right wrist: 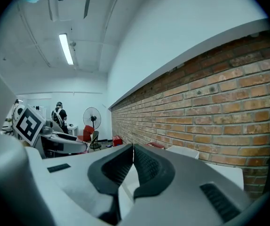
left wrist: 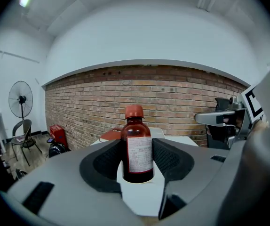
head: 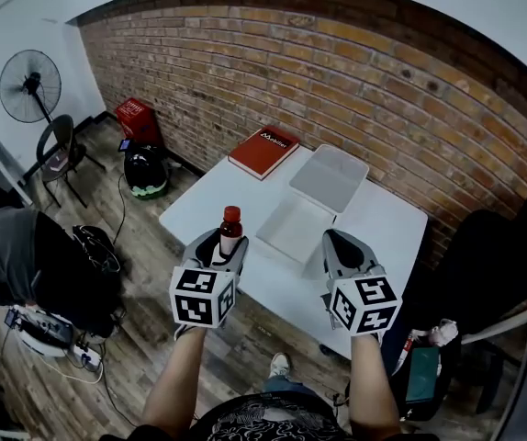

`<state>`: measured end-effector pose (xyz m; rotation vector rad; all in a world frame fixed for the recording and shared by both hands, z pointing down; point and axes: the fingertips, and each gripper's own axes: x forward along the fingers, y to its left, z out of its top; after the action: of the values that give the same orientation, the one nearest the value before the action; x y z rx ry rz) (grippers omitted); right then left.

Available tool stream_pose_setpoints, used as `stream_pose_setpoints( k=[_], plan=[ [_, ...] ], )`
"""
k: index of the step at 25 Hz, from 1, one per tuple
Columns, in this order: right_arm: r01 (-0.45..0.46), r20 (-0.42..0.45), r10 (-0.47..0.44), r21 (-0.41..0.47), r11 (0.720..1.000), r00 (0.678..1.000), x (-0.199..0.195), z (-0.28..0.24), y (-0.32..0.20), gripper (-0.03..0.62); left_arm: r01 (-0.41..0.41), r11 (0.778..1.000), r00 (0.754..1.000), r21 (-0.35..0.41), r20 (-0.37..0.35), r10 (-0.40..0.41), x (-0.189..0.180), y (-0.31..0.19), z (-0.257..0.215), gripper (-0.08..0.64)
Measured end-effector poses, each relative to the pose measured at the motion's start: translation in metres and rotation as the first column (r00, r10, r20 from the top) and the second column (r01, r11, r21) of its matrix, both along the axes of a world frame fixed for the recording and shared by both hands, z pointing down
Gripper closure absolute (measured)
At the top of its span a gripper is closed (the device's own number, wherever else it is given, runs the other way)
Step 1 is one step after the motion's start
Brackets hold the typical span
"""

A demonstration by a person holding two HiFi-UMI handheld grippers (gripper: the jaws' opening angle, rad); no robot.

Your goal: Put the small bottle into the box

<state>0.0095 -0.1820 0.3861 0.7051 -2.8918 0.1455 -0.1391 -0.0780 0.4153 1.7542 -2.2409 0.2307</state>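
A small brown bottle [head: 230, 234] with a red cap and a white label stands upright between the jaws of my left gripper [head: 225, 246], which is shut on it and holds it over the near left part of the white table [head: 383, 219]. In the left gripper view the bottle [left wrist: 138, 149] fills the gap of the left gripper [left wrist: 138, 161]. The clear box [head: 295, 229] lies open just right of the bottle, its lid [head: 330, 177] behind it. My right gripper [head: 339, 246] hangs right of the box, shut and empty, as the right gripper [right wrist: 131, 161] view shows.
A red book [head: 263, 151] lies at the table's far left corner. A brick wall [head: 355, 81] runs behind the table. A black chair [head: 493, 246] stands at the right. On the floor at left are a fan [head: 29, 85], a chair, a red case and a dark bag.
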Motion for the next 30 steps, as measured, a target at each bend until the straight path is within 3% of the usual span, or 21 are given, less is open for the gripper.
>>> stream_pose_setpoints(
  k=[13, 24, 30],
  plan=[
    [0.020, 0.013, -0.019, -0.046, 0.999, 1.000, -0.017, 0.014, -0.075, 0.571, 0.014, 0.999, 1.000, -0.035, 0.016, -0.014, -0.017, -0.075, 0.003, 0.337],
    [0.022, 0.005, -0.022, -0.032, 0.999, 1.000, -0.030, 0.016, -0.099, 0.571, 0.004, 1.000, 1.000, -0.031, 0.015, -0.004, -0.028, -0.102, 0.009, 0.337],
    [-0.023, 0.006, 0.024, -0.023, 0.999, 1.000, -0.046, 0.017, -0.106, 0.571, -0.049, 0.999, 0.998, -0.022, 0.026, 0.049, -0.045, -0.117, 0.006, 0.337]
  ],
)
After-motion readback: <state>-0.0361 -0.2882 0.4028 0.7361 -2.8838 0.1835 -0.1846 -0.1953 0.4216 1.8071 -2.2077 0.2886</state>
